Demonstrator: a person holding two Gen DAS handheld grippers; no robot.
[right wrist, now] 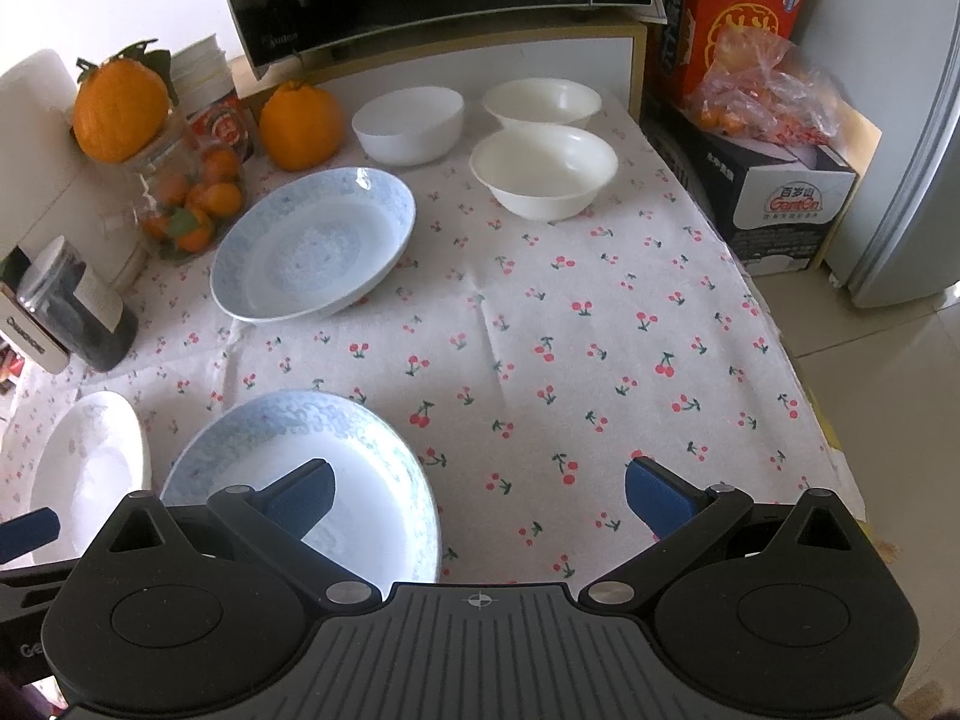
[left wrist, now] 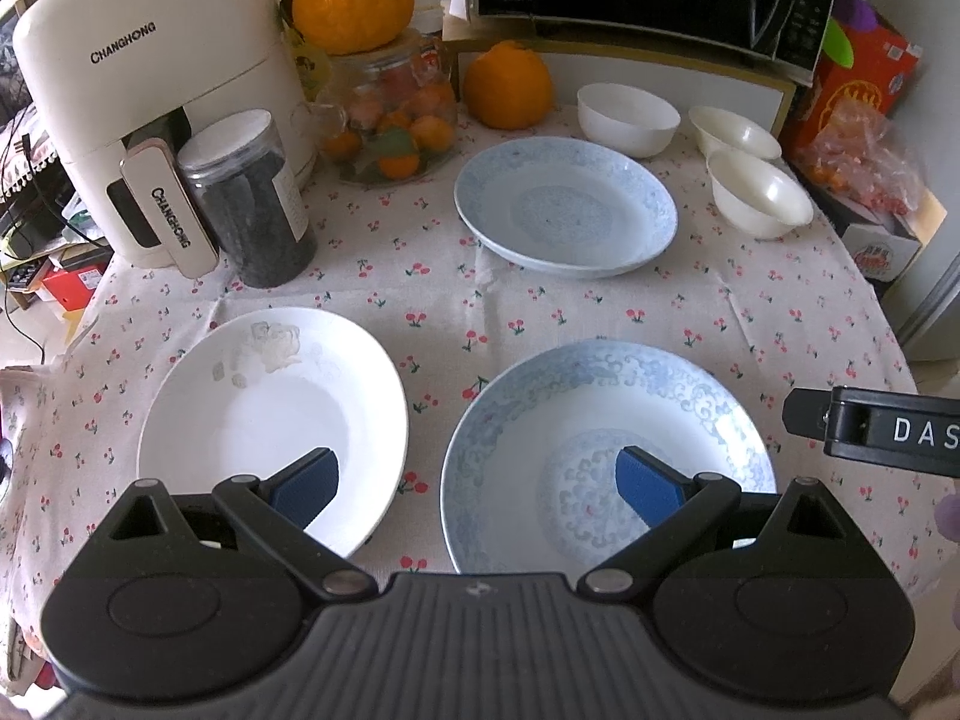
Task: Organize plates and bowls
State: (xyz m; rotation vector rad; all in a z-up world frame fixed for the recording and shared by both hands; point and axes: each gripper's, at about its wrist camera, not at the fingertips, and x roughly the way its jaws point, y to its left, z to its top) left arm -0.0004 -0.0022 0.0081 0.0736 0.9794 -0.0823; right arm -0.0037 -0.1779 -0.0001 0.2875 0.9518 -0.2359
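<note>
The plates (left wrist: 606, 456) and bowls (left wrist: 759, 195) lie apart on the surface (left wrist: 600, 312); they seem hard, smooth and breakable, so grip a raised rim. Both tools, left (left wrist: 477, 477) and right (right wrist: 480, 495), are wide open and empty.

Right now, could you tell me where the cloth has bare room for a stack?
The front right is bare, between the near blue plate and the cloth's right edge. The back is crowded with three bowls and jars.

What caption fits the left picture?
Open left tongs hover above a white plate and blue plate.
</note>
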